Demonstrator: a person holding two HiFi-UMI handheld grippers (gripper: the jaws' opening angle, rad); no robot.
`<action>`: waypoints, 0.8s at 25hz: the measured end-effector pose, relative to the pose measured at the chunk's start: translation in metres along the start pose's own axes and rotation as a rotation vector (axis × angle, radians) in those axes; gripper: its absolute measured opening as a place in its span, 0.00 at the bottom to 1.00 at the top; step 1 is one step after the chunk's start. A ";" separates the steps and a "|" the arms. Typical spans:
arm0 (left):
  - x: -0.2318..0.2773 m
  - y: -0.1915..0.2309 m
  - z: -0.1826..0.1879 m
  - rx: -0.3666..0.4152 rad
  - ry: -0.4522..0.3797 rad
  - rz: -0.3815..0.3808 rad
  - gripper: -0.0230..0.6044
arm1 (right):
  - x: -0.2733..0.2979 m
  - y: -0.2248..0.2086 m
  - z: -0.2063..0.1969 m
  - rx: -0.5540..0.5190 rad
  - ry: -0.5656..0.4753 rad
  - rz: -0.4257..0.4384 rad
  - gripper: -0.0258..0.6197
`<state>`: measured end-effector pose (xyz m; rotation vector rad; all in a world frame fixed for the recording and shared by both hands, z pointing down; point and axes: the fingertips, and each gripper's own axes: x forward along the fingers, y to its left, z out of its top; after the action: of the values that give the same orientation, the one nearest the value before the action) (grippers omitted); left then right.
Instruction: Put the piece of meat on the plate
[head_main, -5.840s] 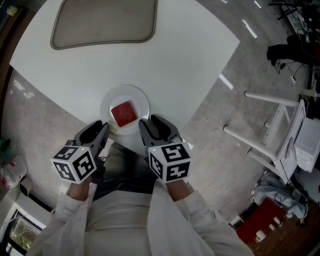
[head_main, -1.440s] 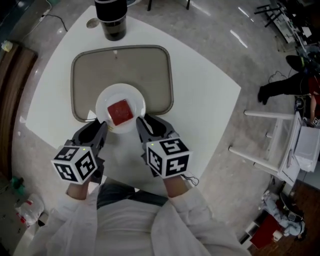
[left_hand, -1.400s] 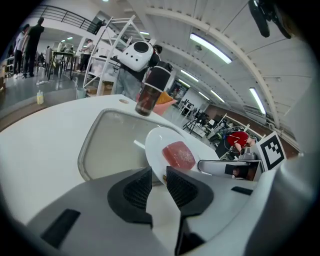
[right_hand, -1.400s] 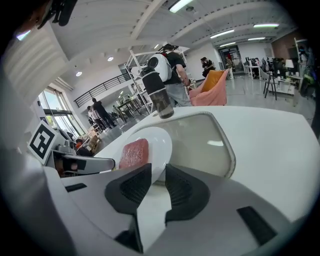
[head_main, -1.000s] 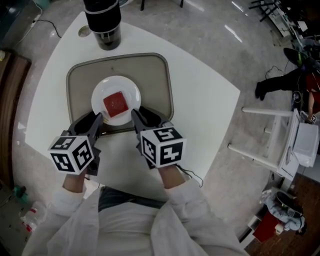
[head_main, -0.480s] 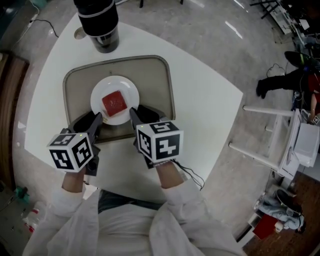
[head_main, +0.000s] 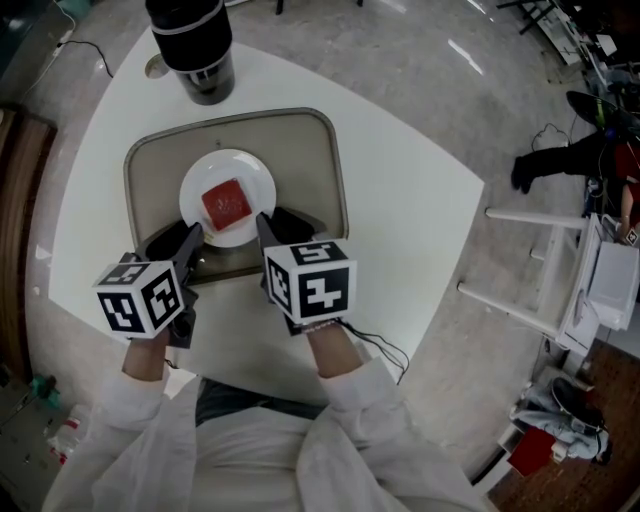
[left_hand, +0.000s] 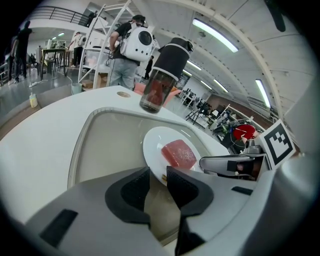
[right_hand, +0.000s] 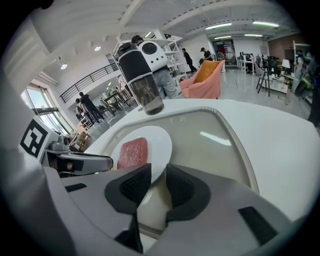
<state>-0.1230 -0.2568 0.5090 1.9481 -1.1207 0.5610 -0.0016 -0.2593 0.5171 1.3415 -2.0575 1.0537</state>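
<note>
Left gripper (head_main: 193, 238) and right gripper (head_main: 264, 224) each pinch the near rim of the plate (head_main: 258, 178); the piece of meat (head_main: 226, 203) lies at its centre, by the tray (head_main: 312, 150)'s near edge.

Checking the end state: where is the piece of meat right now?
In the head view the piece of meat lies in the middle of the white plate, over the tray's left half, nearer the person than the dark bottle.
</note>
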 end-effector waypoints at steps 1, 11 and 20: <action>0.000 0.000 0.000 0.000 0.001 -0.003 0.19 | -0.001 0.000 0.000 -0.001 -0.003 -0.006 0.19; -0.025 -0.006 -0.003 0.003 -0.046 0.021 0.19 | -0.034 0.002 -0.001 -0.045 -0.061 0.019 0.19; -0.059 -0.063 -0.017 0.021 -0.177 -0.048 0.18 | -0.093 0.018 -0.005 -0.114 -0.214 0.157 0.11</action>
<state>-0.0992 -0.1948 0.4513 2.0695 -1.1761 0.3820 0.0208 -0.1996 0.4468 1.3009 -2.3745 0.8723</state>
